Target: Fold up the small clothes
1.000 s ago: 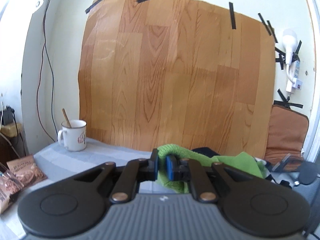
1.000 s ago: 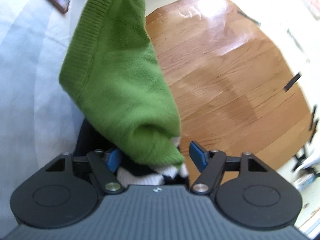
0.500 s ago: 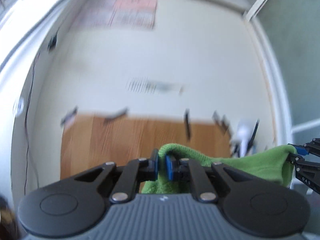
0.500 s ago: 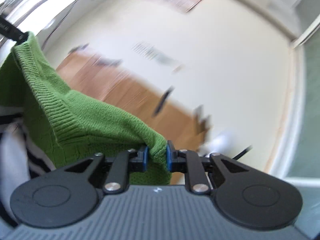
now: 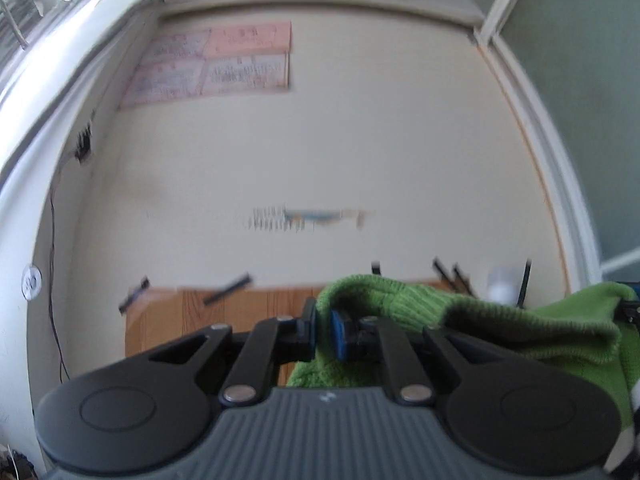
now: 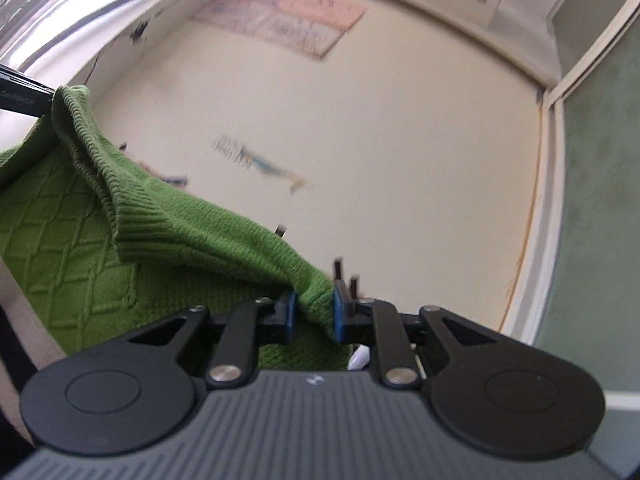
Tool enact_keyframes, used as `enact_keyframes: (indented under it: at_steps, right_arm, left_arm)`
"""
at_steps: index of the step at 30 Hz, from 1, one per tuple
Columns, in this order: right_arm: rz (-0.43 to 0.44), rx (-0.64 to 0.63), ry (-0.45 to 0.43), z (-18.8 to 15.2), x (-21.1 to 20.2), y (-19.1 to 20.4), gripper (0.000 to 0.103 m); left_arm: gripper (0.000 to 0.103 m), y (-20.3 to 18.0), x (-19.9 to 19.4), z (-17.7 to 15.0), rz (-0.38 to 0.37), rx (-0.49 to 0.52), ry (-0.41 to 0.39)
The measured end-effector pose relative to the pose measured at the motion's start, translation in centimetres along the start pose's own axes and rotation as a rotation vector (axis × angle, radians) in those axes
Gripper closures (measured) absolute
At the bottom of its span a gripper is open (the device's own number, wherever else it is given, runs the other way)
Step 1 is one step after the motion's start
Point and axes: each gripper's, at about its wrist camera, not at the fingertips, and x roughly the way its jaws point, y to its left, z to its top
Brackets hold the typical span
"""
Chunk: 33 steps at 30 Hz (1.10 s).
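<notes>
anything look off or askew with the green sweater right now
Nothing looks damaged. The green sweater hangs stretched between the left gripper and right gripper, each shut on its edge. The ribbed edge is folded over and bunched rather than flat, so the span sags unevenly. A striped cloth peeks from beneath it.

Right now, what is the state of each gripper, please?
Left gripper: shut on the green sweater.
Right gripper: shut on the green sweater's ribbed edge.

We held our left gripper tilted upward, jaws pinched tight on the green knitted sweater; our right gripper also pointed upward, clamping the same sweater's ribbed edge.
</notes>
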Motion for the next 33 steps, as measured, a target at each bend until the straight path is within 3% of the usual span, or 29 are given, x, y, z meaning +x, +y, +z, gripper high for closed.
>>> enact_keyframes:
  at_steps: [5, 7, 10, 11, 12, 15, 19, 22, 25, 26, 27, 28, 29, 33]
  right_arm:
    - [0.049, 0.053, 0.211, -9.1, 9.8, 3.1, 0.082]
    - [0.089, 0.113, 0.335, -13.5, 15.0, 5.0, 0.079]
    - [0.147, 0.231, 0.569, -21.2, 21.1, 7.9, 0.059]
    - [0.174, 0.282, 0.634, -23.4, 21.8, 8.3, 0.061]
    - [0.211, 0.350, 0.682, -25.3, 21.7, 8.2, 0.061]
    - [0.274, 0.490, 0.739, -28.5, 18.8, 7.1, 0.059]
    - [0.354, 0.640, 0.811, -30.2, 14.3, 5.9, 0.059]
    - [0.383, 0.696, 0.849, -30.4, 11.5, 6.8, 0.058]
    - [0.420, 0.712, 0.890, -31.3, 9.7, 8.9, 0.057]
    - [0.397, 0.679, 0.860, -30.9, 9.1, 9.7, 0.059]
    - [0.399, 0.651, 0.856, -30.6, 8.8, 10.2, 0.064]
    - [0.420, 0.660, 0.851, -30.2, 8.8, 10.4, 0.089]
    - [0.413, 0.653, 0.845, -29.4, 8.9, 10.6, 0.096]
    - [0.310, 0.430, 0.806, -26.5, 9.4, 9.6, 0.098]
  left_arm:
    - [0.095, -2.3, 10.2, -9.6, 0.008, 0.038, 0.228]
    - [0.092, -3.3, 14.2, -14.3, 0.038, 0.043, 0.317]
    - [0.091, -4.4, 19.8, -23.2, 0.047, 0.079, 0.609]
    - [0.091, -4.1, 20.6, -26.0, 0.040, 0.049, 0.722]
    - [0.091, -3.6, 20.4, -28.2, 0.012, -0.004, 0.785]
    - [0.091, -2.8, 17.3, -31.5, 0.010, 0.014, 0.787]
    - [0.090, -1.3, 12.2, -31.7, -0.074, -0.070, 0.769]
    - [0.082, -1.2, 9.1, -32.4, -0.133, -0.111, 0.758]
    - [0.082, -1.4, 7.4, -33.8, -0.181, -0.131, 0.770]
    - [0.082, -1.6, 7.0, -34.2, -0.185, -0.124, 0.779]
    - [0.082, -1.8, 6.7, -34.6, -0.184, -0.119, 0.794]
    - [0.082, -1.8, 6.7, -35.3, -0.180, -0.119, 0.809]
    - [0.082, -1.6, 6.7, -35.4, -0.173, -0.120, 0.816]
    - [0.079, -0.7, 6.7, -36.0, -0.147, -0.147, 0.831]
